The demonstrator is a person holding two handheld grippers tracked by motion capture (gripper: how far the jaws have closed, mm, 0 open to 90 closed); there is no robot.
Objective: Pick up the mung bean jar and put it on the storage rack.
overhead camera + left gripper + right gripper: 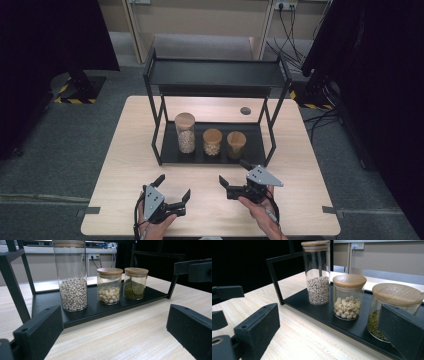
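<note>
Three wooden-lidded glass jars (212,141) sit in a row on the black metal rack's bottom shelf (252,151); right gripper (234,178), jaws apart and empty, is nearer it; left gripper (173,195) likewise apart, further back.

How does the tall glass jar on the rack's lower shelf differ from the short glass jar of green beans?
The tall glass jar stands well above the short glass jar of green beans. The tall one holds small pale beige grains, filling under half; the short one's green beans reach over halfway. They stand at opposite ends of the row. Both have round wooden lids and stand upright, untouched.
</note>
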